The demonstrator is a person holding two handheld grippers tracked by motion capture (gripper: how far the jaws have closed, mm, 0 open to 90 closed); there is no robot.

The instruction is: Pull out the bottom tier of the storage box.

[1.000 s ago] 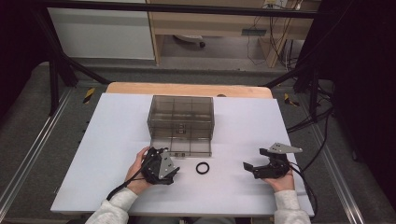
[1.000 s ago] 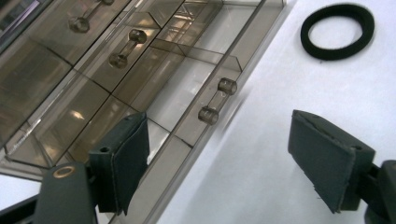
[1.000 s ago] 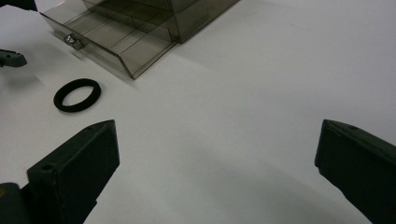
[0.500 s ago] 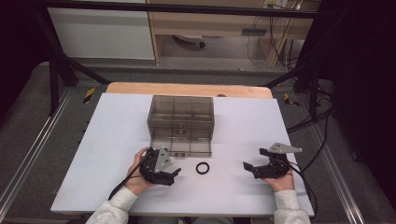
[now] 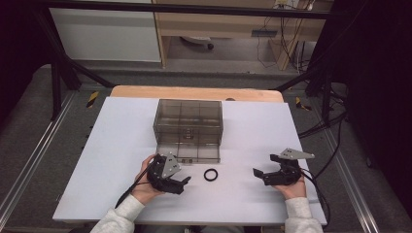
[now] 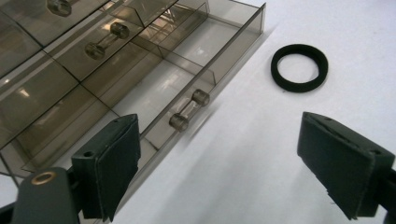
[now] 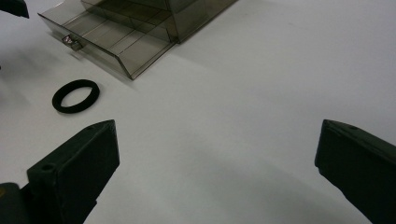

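A flat black ring (image 5: 210, 174) of matte rubbery look lies on the smooth white desk (image 5: 121, 145) near its front edge, just before the smoky clear-plastic drawer box (image 5: 188, 122), whose bottom drawer (image 5: 197, 153) stands pulled out. The left gripper (image 5: 183, 181), jaws just widened and empty, sits beside the ring; the right gripper (image 5: 257, 173) gapes wide, apart.

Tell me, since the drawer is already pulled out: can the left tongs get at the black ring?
Probably yes. The left tongs stand open, the black ring lies on bare table just beside them, apart from the drawer.

Bright table — dim, dark surroundings
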